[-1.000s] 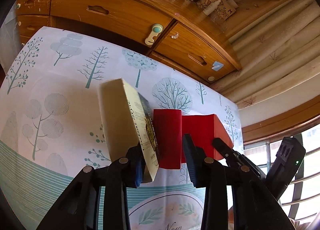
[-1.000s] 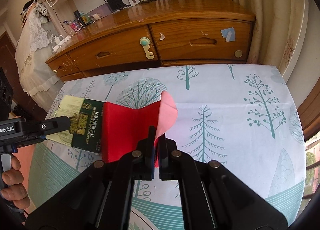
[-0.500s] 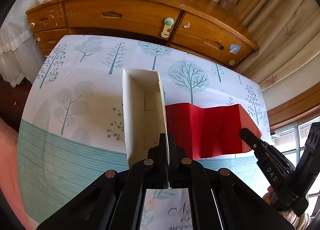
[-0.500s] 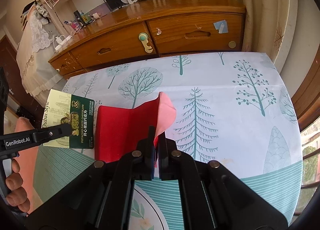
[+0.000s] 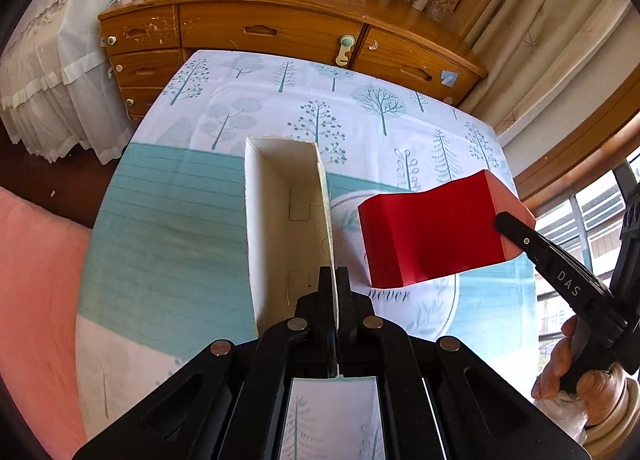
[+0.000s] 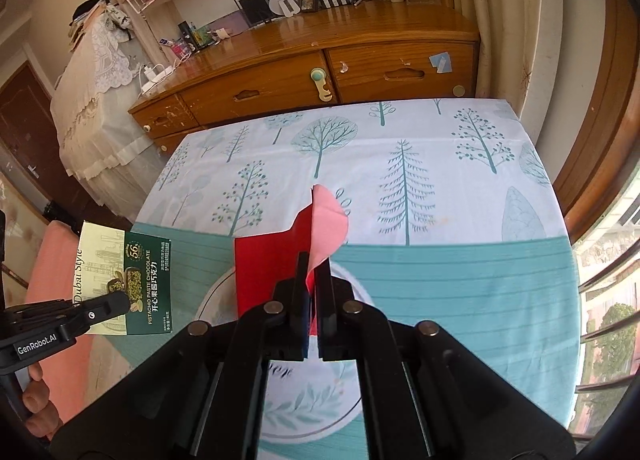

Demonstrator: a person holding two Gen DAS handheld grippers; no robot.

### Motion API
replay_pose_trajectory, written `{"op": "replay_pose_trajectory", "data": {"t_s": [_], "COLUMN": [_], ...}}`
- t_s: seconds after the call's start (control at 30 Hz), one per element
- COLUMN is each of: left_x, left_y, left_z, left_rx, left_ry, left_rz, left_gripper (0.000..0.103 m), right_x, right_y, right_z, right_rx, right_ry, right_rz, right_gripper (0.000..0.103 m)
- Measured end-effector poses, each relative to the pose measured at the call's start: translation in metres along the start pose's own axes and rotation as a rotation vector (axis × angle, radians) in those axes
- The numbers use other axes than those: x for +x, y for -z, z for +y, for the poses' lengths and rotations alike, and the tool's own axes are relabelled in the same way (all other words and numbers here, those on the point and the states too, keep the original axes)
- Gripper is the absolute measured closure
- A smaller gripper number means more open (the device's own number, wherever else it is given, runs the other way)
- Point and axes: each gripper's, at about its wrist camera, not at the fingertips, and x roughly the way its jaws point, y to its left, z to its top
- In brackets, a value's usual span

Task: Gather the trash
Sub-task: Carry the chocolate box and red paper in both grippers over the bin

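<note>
Left gripper (image 5: 333, 280): jaws clamped on one wall of an empty chocolate box (image 5: 286, 228), held above the worktop (image 5: 168, 228) with its open end facing away.

Right gripper (image 6: 312, 272): jaws pinched on a folded red paper packet (image 6: 272, 264), also held off the tree-print cloth.

Box and packet: side by side, apart. Behind: wooden dresser (image 5: 280, 32).

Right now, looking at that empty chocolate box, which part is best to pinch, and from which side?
Probably its thin side wall, from the open end. The chocolate box is an empty cardboard shell with one end open, so one finger can slip inside and one stay outside. The left gripper holds it just so, jaws shut on the right-hand wall. The right gripper likewise pinches the red paper by an edge.
</note>
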Motion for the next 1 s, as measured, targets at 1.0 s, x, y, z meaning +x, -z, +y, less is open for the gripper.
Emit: {"op": "replay_pose_trajectory", "data": {"t_s": [1.0], "left_x": [-0.138], "left_y": [0.364], "left_z": [0.106], "left_rx": [0.092], "left_ry": [0.138], "left_rz": [0.145], "left_gripper": [0.102], "right_x": [-0.224], "right_y": [0.384], "right_z": [0.207], "right_rx": [-0.127], "right_ry": [0.159], "right_rz": [0.212], "right_gripper": [0.103]}}
